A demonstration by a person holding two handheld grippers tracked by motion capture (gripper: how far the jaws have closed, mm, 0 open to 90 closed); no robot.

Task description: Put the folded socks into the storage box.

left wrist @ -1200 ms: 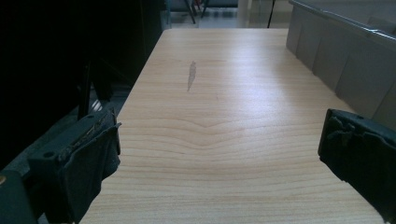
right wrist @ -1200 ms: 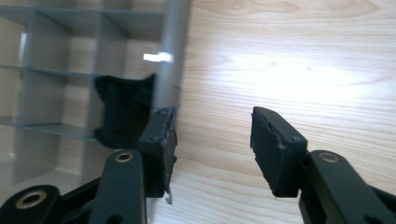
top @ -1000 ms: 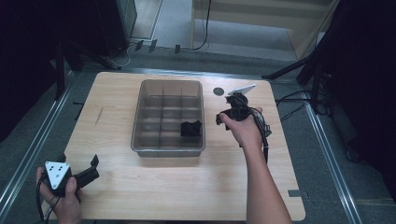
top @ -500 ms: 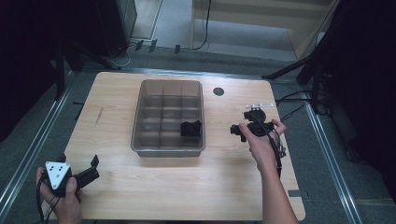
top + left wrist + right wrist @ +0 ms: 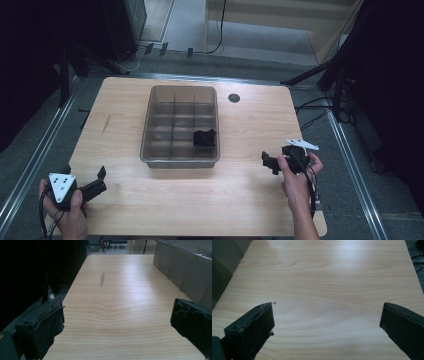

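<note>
Item: small black object (image 5: pixel 204 137), dark crumpled lump, exact kind unclear. Location: grey divided bin (image 5: pixel 149 131), right column, compartment second from near end; rests on floor, leaning toward right wall.

Handling (judged): light, soft-looking, likely compressible; not fragile; low slip risk. Take hold from above across upper middle, jaws parallel to dividers; cell walls leave little room.

Right gripper (image 5: pixel 266 161): near right table edge, well apart from bin, jaws just opened wide, nothing between.

Left gripper (image 5: pixel 102 178): near-left corner of wooden table (image 5: pixel 240 195), jaws wide, empty.
</note>
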